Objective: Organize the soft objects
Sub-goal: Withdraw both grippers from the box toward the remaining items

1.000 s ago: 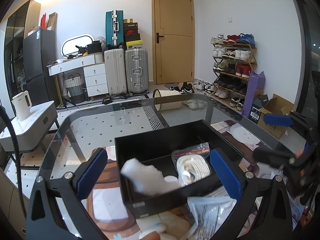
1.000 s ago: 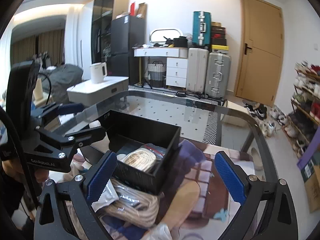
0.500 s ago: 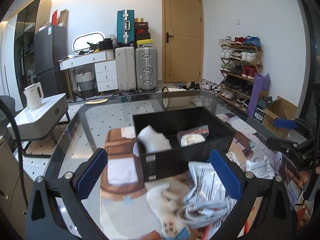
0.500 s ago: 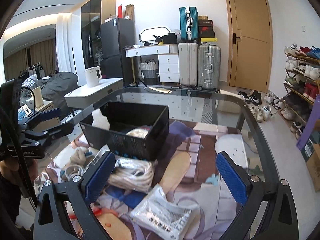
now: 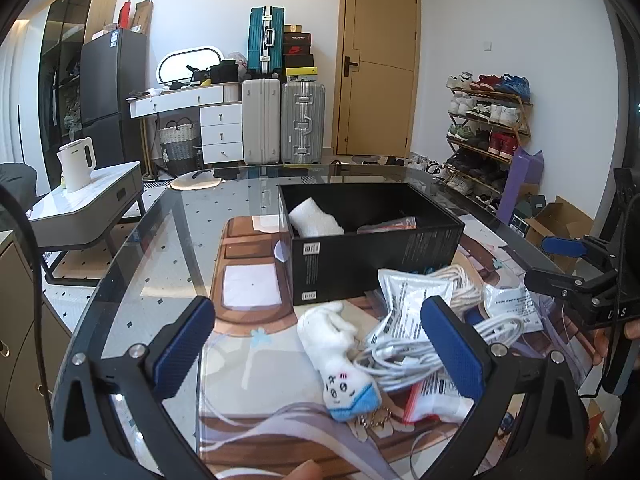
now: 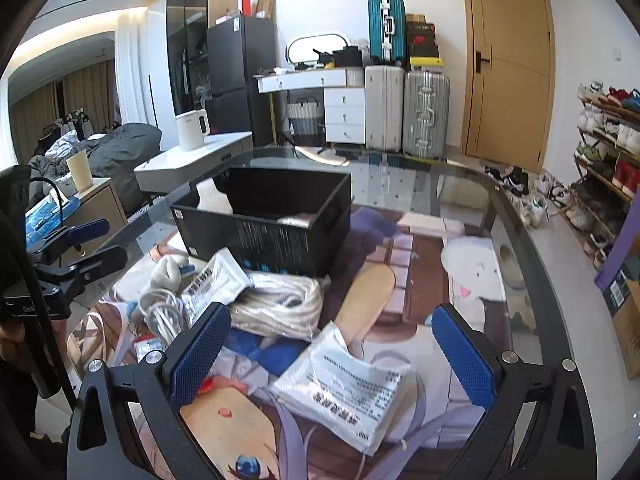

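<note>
A black open box stands on the printed mat. Inside it lie a white soft cloth and a bagged rope. In front of the box are a white plush toy, a white cable, a bagged packet and a rope bundle. My left gripper is open above the plush, holding nothing. My right gripper is open over a white packet, near the rope bundle, with the box beyond. Each gripper shows at the edge of the other's view.
The glass table has a curved dark rim; a printed mat covers its middle. Beyond it are a side table with a kettle, suitcases, a door and a shoe rack. A cardboard box sits on the floor at right.
Both grippers have pulled back from the box toward the near side of the table. The loose pile in front of the box has come into view. Both stay open.
</note>
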